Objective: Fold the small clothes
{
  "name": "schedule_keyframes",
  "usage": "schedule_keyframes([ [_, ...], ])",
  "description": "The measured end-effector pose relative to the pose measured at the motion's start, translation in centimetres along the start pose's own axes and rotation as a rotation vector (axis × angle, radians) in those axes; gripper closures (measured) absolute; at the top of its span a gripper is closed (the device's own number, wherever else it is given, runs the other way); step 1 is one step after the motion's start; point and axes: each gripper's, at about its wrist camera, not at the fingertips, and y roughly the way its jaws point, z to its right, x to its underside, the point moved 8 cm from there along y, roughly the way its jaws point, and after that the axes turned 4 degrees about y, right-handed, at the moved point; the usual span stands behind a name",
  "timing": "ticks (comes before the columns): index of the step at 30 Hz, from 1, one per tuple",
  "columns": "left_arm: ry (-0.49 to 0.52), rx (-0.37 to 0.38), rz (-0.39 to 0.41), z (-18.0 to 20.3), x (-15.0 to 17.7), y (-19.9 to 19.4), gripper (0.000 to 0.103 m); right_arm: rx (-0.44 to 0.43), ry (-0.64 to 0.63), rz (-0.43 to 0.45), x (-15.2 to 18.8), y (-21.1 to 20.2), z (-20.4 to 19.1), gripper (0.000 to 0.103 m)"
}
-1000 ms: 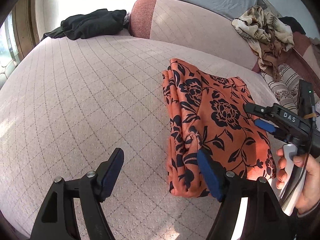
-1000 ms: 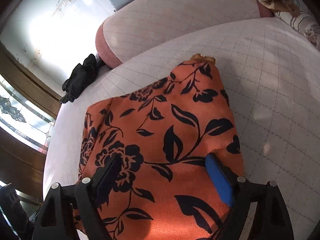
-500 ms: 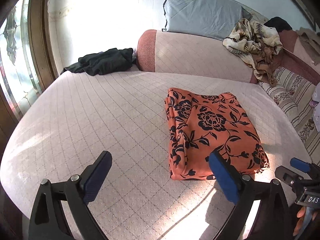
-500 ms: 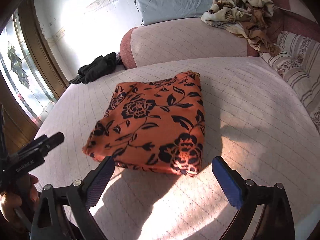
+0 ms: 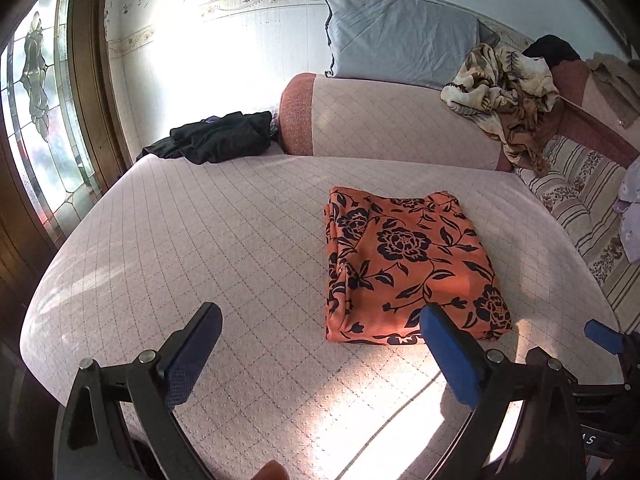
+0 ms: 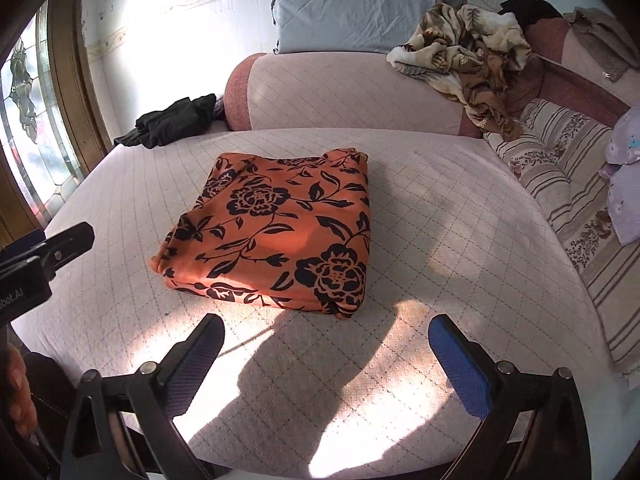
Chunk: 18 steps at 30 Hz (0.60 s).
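An orange cloth with a black flower print [image 5: 404, 264] lies folded into a neat rectangle on the pink quilted bed [image 5: 200, 240]. My left gripper [image 5: 320, 320] hovers open above the bed's near edge, short of the cloth's front left corner, with nothing between its fingers. In the right wrist view the folded cloth [image 6: 276, 236] lies ahead and apart from my right gripper [image 6: 326, 324], whose jaws are opening with only bare bed between them. The tip of each gripper shows at the edge of the other's view.
A black garment [image 5: 216, 140] lies at the bed's far left corner by a stained-glass window [image 5: 36, 120]. A bolster [image 5: 384, 120], a grey pillow [image 5: 400, 52] and a crumpled beige cloth [image 5: 504, 92] line the back. Striped cushions [image 5: 580, 208] run along the right.
Both grippers have drawn back and up from the folded cloth, and their jaws have widened. A second ago the right gripper's fingers stood over the cloth; now it lies free.
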Motion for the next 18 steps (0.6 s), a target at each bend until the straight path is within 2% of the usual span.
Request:
schedule_keyframes([
  [6, -0.009, 0.006, -0.003, 0.0, -0.2, -0.3, 0.003, 0.02, 0.009, 0.001, -0.3, -0.2, 0.4, 0.0],
  [11, 0.01, -0.018, -0.004, 0.1, -0.5, -0.4, 0.003, 0.024, 0.009, 0.015, -1.0, -0.5, 0.3, 0.0],
  [18, 0.004, -0.023, 0.028, -0.1, -1.3, -0.6, 0.003, 0.038, -0.019, 0.016, -1.5, -0.4, -0.1, 0.0],
])
